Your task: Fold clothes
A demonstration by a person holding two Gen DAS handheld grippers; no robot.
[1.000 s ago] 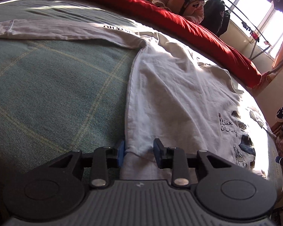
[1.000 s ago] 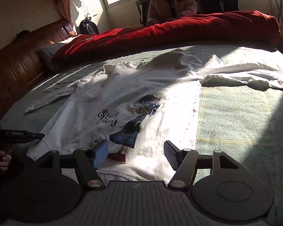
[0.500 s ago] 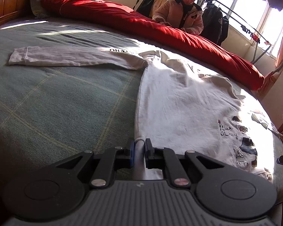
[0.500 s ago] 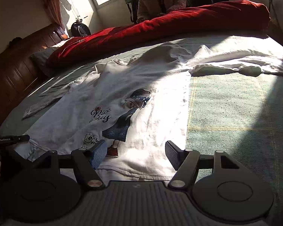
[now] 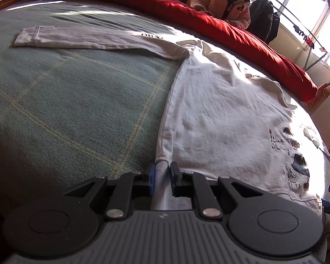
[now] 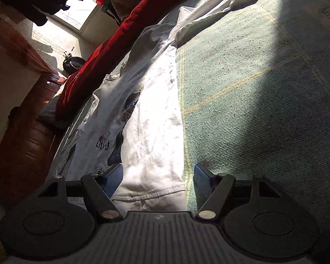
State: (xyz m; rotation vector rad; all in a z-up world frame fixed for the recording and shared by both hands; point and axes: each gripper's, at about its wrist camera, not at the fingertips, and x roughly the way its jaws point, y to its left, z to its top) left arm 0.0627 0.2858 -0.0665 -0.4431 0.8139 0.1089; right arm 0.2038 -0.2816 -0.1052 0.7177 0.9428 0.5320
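— Where do we stand with the white shirt (image 5: 220, 114)?

— It lies spread flat, print side up, on the green plaid bed (image 5: 66, 110), its hem along the bed's near edge and its collar toward the red quilt (image 5: 209, 22) at the far side. One long sleeve (image 5: 88, 38) stretches straight out across the bedcover. Our left gripper (image 5: 162, 177) has its jaws pressed onto the hem corner, a fold of cloth pinched between them.

— And the other one?

— Our right gripper (image 6: 158, 176) sits tilted at the opposite hem corner, jaws spread wide, with the hem (image 6: 151, 194) lying between them but not clamped.

— So which step do we judge this to be?

— Taking hold of the two bottom corners, we think. The next move calls for the right jaws to close on the hem, then both corners to be lifted together and carried toward the collar, kept level so the cloth does not skew.

— Anything in our way?

— The outstretched sleeve would trail outside any fold, and the other sleeve (image 6: 220, 6) lies rumpled. The quilt bounds the far side. A person in a padded jacket (image 5: 224, 2) sits beyond it, well apart.
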